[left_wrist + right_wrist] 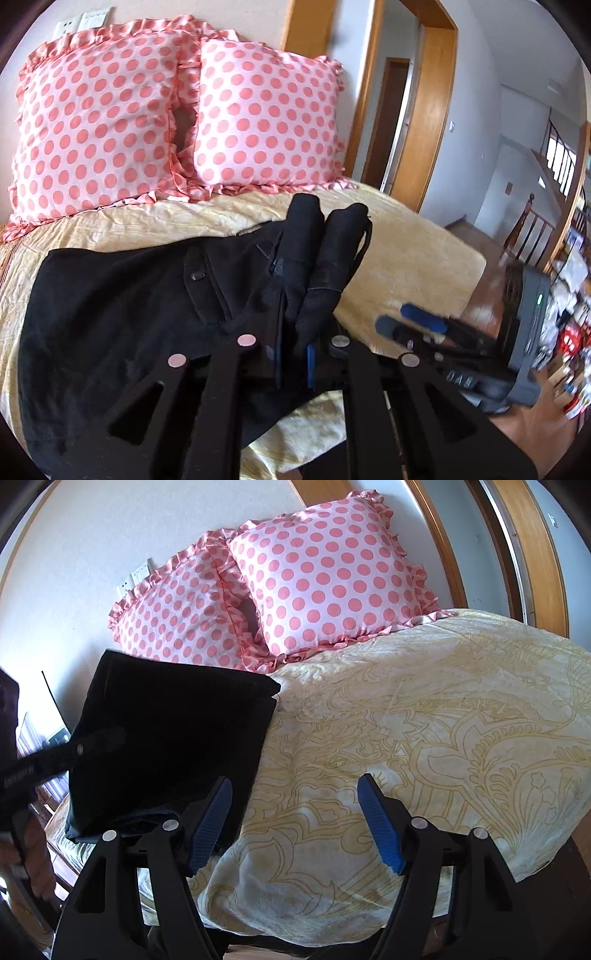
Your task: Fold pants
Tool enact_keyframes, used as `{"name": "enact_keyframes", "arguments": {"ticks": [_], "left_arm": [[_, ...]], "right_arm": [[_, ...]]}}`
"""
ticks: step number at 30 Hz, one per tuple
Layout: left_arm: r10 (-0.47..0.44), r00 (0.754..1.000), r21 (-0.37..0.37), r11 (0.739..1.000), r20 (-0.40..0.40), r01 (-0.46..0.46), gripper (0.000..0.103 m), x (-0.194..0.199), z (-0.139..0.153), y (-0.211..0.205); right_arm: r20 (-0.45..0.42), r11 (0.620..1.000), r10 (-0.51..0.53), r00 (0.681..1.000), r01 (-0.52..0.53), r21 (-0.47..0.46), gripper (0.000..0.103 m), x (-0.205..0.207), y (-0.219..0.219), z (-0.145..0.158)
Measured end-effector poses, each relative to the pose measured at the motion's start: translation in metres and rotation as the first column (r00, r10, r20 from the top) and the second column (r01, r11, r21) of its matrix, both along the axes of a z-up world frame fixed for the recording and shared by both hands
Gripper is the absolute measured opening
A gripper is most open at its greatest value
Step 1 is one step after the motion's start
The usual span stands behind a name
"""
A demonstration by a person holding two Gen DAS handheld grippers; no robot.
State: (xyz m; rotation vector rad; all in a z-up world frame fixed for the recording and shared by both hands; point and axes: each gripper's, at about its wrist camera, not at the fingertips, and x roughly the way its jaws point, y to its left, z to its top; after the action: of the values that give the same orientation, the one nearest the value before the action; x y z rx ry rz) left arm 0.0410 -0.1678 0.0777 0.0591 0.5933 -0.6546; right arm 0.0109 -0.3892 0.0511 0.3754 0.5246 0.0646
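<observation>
pants black, lying on the bed, already doubled into a compact slab near the pillows; judging by shape, at least one fold is in; left gripper is clamped on a bunched edge of the cloth, fingers together with fabric rising between them; right gripper is off the garment, fingers wide apart over bare yellow bedspread, holding nothing; key relation: from the right gripper the pants lie to its left, the near corner just beside the left-hand finger, nothing between the fingers; the slab's long axis seems to run away from me toward the pillows; left is the nearer hand by far, already on it; my read: right has to shift left to reach the free edge before any further fold; can't tell which end is the waistband from the right view.
</observation>
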Motion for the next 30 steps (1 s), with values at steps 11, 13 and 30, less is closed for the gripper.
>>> {"name": "enact_keyframes", "arguments": {"ticks": [11,13,30], "left_arm": [[-0.017,0.999,0.096,0.995,0.033,0.014,0.022,-0.008,-0.034,-0.020],[-0.050,0.999,0.075,0.996,-0.008,0.050,0.078,-0.014,-0.030,-0.008],[0.366,0.923,0.146,0.913,0.121,-0.381,0.101,0.009,-0.030,0.121]], "right_arm": [[0.051,0.995,-0.067,0.996,0.070,-0.066,0.072,-0.008,-0.004,0.021],[0.087,0.992,-0.081,0.993,0.089,-0.090,0.072,-0.011,-0.004,0.033],[0.039,0.925,0.249,0.968,-0.226,-0.304,0.072,0.063,0.129,0.043]]}}
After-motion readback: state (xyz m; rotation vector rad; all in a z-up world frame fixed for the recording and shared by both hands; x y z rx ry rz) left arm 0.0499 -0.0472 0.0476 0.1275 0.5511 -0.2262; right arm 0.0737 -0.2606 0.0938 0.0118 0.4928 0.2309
